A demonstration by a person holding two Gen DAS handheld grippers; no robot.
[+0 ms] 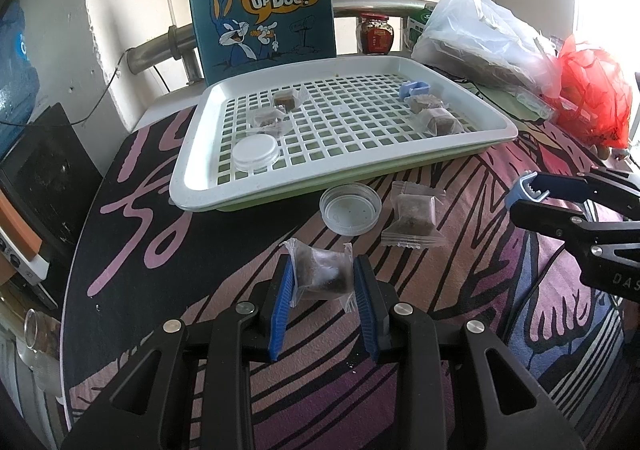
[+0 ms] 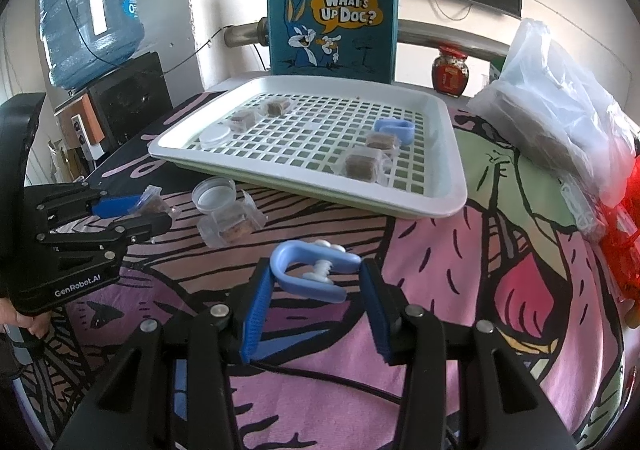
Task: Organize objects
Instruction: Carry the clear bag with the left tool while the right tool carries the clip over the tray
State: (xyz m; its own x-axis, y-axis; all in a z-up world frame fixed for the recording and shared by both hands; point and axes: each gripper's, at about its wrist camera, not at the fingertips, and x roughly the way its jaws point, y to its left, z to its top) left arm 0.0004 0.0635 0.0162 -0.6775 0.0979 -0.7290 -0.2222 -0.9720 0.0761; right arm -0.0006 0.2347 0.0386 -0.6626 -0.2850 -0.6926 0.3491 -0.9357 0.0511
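A: Item one: our left claw (image 1: 322, 282) grips a wrapped snack packet (image 1: 320, 274); tray (image 1: 200, 170) lies at twelve o'clock.

B: Item two: our right claw (image 2: 316, 282) clamps a blue clip (image 2: 312, 270); tray likewise twelve o'clock, equally near, we judge.

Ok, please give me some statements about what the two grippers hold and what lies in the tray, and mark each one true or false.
1. The left gripper holds a wrapped snack packet. True.
2. The right gripper holds a bottle cap. False: it holds a blue clip.
3. The white tray has no clip in it. False: a second blue clip lies there.
4. One white cap lies in the tray, and an upturned cap lies on the cloth. True.
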